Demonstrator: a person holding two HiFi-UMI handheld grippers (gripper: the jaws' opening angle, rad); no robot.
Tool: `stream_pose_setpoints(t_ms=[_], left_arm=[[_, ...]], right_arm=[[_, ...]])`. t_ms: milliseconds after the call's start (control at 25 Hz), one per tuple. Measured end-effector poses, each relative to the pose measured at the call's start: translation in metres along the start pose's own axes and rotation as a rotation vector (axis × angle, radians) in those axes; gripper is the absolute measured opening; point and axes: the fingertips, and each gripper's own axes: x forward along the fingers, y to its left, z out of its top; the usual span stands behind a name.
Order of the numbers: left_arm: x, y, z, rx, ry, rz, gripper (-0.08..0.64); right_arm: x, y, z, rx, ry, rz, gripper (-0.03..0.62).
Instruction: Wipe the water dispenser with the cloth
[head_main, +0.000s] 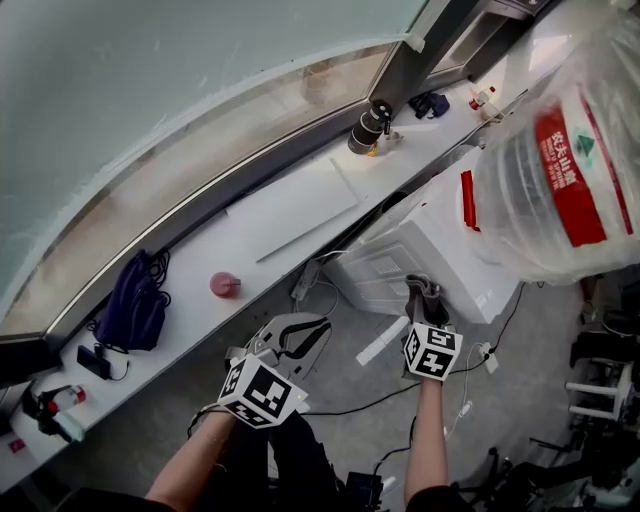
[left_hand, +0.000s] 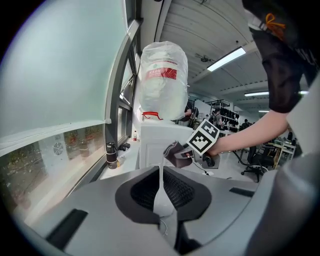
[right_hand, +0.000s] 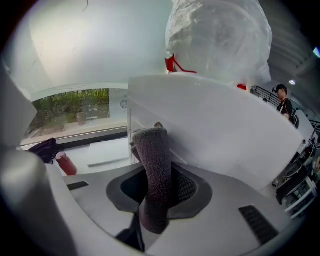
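Observation:
The white water dispenser (head_main: 420, 250) stands by the window ledge with a clear, red-labelled bottle (head_main: 560, 170) on top. My right gripper (head_main: 427, 312) is shut on a grey fluffy cloth (head_main: 425, 292) and presses it against the dispenser's near face. In the right gripper view the cloth (right_hand: 155, 170) sticks up between the jaws, touching the white dispenser wall (right_hand: 220, 135). My left gripper (head_main: 285, 342) hangs lower left, apart from the dispenser, jaws closed and empty. The left gripper view (left_hand: 161, 172) looks at the dispenser (left_hand: 152, 145) and the cloth (left_hand: 174, 151).
A white ledge (head_main: 200, 260) runs under the window, bearing a red cup (head_main: 225, 285), a purple bag (head_main: 135, 305), a white board (head_main: 290, 205) and a black cylinder (head_main: 367, 128). A power strip (head_main: 305, 282) and cables lie on the floor. Chairs stand at right.

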Motion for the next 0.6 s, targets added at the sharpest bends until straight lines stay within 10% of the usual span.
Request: stream_pose_setpoints(t_ms=[600], left_arm=[[0.032,0.013,-0.048,0.008,0.014,-0.029,0.023]], right_arm=[[0.103,0.026,-0.108,0.123,0.180,-0.009,0.104]])
